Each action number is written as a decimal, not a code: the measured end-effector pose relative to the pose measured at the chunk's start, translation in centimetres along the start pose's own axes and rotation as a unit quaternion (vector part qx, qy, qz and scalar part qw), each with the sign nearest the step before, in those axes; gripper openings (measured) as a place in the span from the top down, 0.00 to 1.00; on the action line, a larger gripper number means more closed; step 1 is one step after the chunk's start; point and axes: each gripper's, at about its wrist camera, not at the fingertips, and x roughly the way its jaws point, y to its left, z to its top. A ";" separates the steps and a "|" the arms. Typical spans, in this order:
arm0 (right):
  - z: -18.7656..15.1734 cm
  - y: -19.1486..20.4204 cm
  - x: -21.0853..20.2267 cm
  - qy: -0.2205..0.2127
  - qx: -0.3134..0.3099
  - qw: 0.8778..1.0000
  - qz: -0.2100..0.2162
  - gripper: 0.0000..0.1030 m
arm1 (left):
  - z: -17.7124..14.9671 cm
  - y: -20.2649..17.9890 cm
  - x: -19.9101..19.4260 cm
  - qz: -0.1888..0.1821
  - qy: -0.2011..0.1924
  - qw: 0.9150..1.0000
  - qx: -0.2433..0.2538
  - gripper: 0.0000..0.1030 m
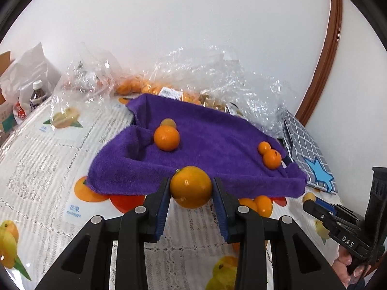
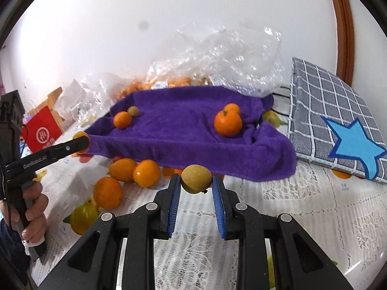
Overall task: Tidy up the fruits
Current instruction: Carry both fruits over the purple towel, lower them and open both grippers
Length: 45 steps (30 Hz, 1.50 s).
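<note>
Left gripper (image 1: 191,188) is pinching an orange (image 1: 191,186) between its blue pads just off the near edge of the purple towel (image 1: 217,140), while the right gripper (image 2: 196,181) is pinching a small brownish-yellow fruit (image 2: 196,178) above the fruit-printed tablecloth (image 2: 314,205). Four more fruits are sitting on the towel in two pairs, three oranges (image 2: 122,169) are lying loose before it. Gripper bodies are showing "DAS" and "GenRobot.AI"; a red bag (image 2: 42,131) is showing a white round logo, unreadable.
</note>
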 end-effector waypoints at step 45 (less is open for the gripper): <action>5.3 -4.1 6.7 0.051 0.023 0.998 -0.042 0.73 | 4.3 0.4 7.9 0.086 0.083 0.991 0.057 0.68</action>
